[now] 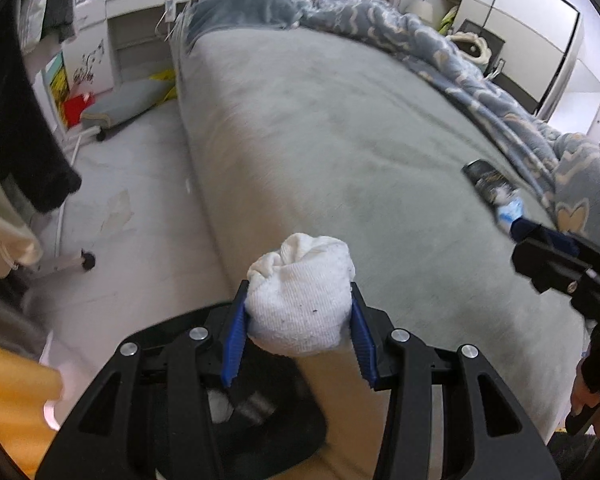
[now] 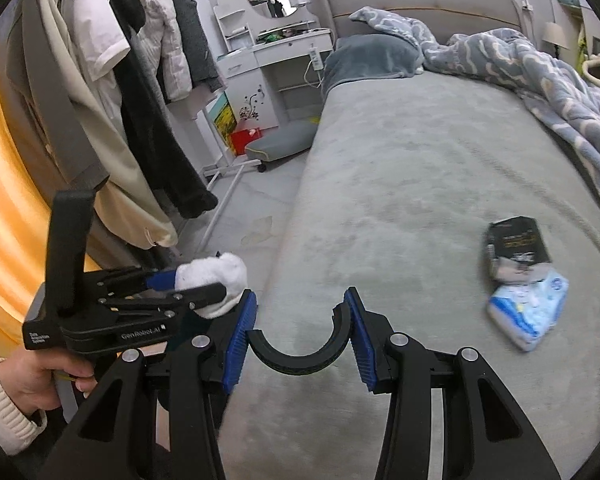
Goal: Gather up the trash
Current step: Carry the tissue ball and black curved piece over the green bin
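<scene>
My left gripper [image 1: 300, 312] is shut on a balled white sock [image 1: 302, 298], held over the near left edge of the bed. From the right wrist view, the left gripper [image 2: 204, 286] and the sock [image 2: 224, 272] are at lower left, with a hand in a cream sleeve [image 2: 36, 376] holding the tool. My right gripper [image 2: 300, 320] has a black U-shaped piece [image 2: 300, 354] spanning its blue pads. It is also visible as the right gripper [image 1: 538, 250] at the right edge. A black packet [image 2: 516, 242] and a blue-white wrapper [image 2: 530, 306] lie on the bed to its right.
The grey bed cover [image 2: 412, 168] fills the middle, with a blue patterned blanket [image 2: 560, 80] bunched at the far right. Clothes hang on a rack [image 2: 112, 92] at the left. Under my left gripper is a blurred dark container [image 1: 296, 432]. A white dresser [image 2: 276, 52] stands at the back.
</scene>
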{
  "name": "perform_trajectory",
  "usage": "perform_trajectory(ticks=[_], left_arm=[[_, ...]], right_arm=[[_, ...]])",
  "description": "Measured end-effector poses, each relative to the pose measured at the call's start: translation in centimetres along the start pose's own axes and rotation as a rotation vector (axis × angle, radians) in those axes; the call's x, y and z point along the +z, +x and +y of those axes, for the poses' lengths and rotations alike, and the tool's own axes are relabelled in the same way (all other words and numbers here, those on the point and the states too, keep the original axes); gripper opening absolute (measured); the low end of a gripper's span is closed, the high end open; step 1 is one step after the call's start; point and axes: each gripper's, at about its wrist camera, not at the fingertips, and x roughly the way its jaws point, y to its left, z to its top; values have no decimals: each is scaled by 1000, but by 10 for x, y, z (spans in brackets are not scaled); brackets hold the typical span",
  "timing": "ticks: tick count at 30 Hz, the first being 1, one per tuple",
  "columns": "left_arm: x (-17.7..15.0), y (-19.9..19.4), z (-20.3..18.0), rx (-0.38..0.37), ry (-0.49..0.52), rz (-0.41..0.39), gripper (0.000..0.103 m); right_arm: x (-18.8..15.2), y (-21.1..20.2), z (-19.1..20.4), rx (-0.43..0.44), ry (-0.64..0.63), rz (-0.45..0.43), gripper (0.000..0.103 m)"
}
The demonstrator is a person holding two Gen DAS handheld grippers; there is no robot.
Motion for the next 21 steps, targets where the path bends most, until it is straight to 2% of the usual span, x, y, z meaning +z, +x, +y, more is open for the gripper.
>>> perform_trajectory(ticks=[11,18,21], left_arm=[[-28,9,53,48,-43,142,49],[-49,23,85,41,-58,270,51],[-56,27,95,42,-54,301,53]], right_arm=[[6,35,46,36,-19,45,46],[9,62,73,55,-44,89,46],[10,73,82,61,-54,106,46]])
